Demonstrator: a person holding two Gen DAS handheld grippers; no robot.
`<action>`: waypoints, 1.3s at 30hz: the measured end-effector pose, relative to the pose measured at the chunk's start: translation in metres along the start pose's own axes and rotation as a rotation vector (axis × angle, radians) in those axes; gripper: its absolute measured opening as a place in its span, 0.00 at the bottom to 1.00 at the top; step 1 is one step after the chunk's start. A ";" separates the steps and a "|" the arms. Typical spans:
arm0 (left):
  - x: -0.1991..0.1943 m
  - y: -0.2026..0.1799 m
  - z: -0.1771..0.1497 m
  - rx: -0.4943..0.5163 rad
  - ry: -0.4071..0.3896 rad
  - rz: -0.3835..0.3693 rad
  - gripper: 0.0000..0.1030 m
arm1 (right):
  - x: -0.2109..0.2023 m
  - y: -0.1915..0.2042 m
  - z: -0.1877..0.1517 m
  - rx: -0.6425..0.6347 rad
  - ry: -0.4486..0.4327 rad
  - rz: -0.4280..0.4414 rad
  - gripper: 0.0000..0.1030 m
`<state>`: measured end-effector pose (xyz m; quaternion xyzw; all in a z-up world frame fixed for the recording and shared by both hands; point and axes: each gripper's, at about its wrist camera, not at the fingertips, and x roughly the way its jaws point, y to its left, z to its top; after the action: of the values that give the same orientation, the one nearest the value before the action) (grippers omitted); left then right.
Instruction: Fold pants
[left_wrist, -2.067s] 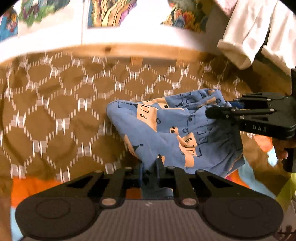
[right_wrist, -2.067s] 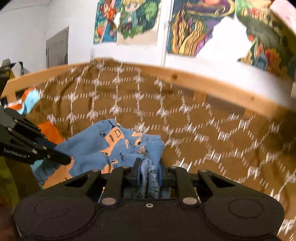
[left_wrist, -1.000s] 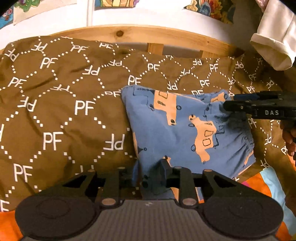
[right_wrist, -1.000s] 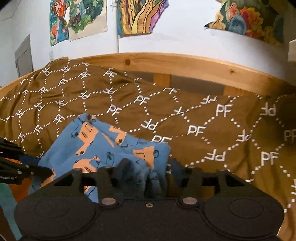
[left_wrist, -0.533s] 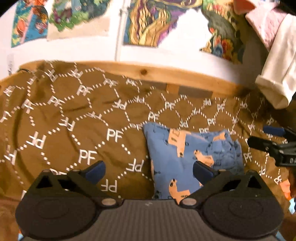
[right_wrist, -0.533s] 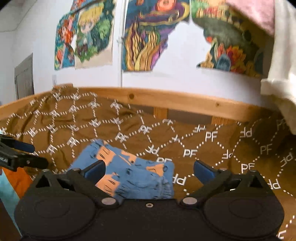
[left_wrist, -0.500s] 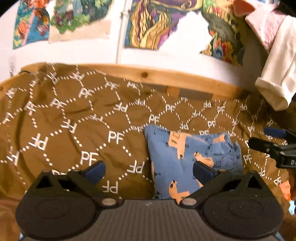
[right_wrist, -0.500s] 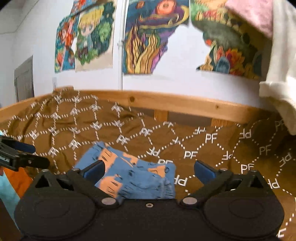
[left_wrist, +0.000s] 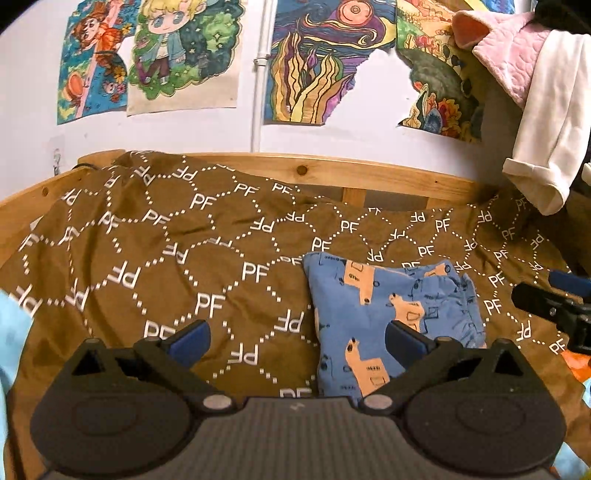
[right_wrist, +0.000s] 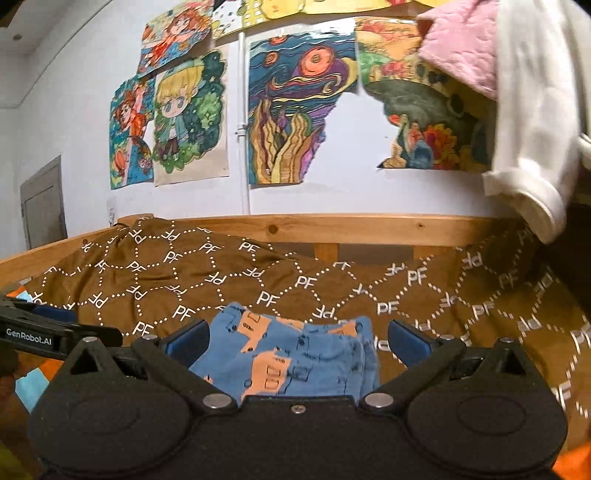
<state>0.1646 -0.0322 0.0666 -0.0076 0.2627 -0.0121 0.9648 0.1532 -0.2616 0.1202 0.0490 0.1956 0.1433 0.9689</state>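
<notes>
A: Pants (left_wrist: 391, 317) lie as a compact blue bundle with orange print on the brown bedspread (left_wrist: 155, 258), right of centre in the lower half of the left wrist frame. Flat, squared edges, nothing gripping them.

B: Left tongs (left_wrist: 295, 338)?

A: Spread wide, empty. Left pad over bare bedspread, right pad in front of the bundle's lower edge. Judging by height, they hover above the cloth rather than press on it.

B: Right tongs (right_wrist: 295, 338) the same: wide apart, holding nothing, with the pants (right_wrist: 291, 354) showing in the gap between the pads. My reading is that the fold is finished and both tools hang clear so the bundle keeps its shape.

A: Agreed, as a judgement. Bundle sits in the middle of the bed, well short of the wooden rail (left_wrist: 332, 173), likely for a flat, soft surface.

B: What does your view give that mine lacks?

A: The bundle's whole outline from higher up, including the gathered waistband along its right side. Also the right tongs at the right frame edge, beside the bundle, not touching.

B: Mine is lower and flatter; only the bundle's upper layers show. But it catches the left tongs at lower left, and a door (right_wrist: 44, 203) at the left wall.
</notes>
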 end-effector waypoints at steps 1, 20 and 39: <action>-0.003 0.000 -0.003 -0.003 0.000 -0.001 1.00 | -0.004 0.001 -0.005 0.008 0.000 -0.009 0.99; -0.035 -0.014 -0.065 0.073 0.003 0.050 1.00 | -0.065 0.019 -0.054 0.047 0.003 -0.094 0.99; -0.030 -0.012 -0.087 0.090 0.066 0.091 1.00 | -0.065 0.027 -0.088 0.040 0.041 -0.106 0.99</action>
<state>0.0945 -0.0437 0.0073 0.0483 0.2937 0.0197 0.9545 0.0548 -0.2520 0.0675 0.0552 0.2205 0.0886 0.9698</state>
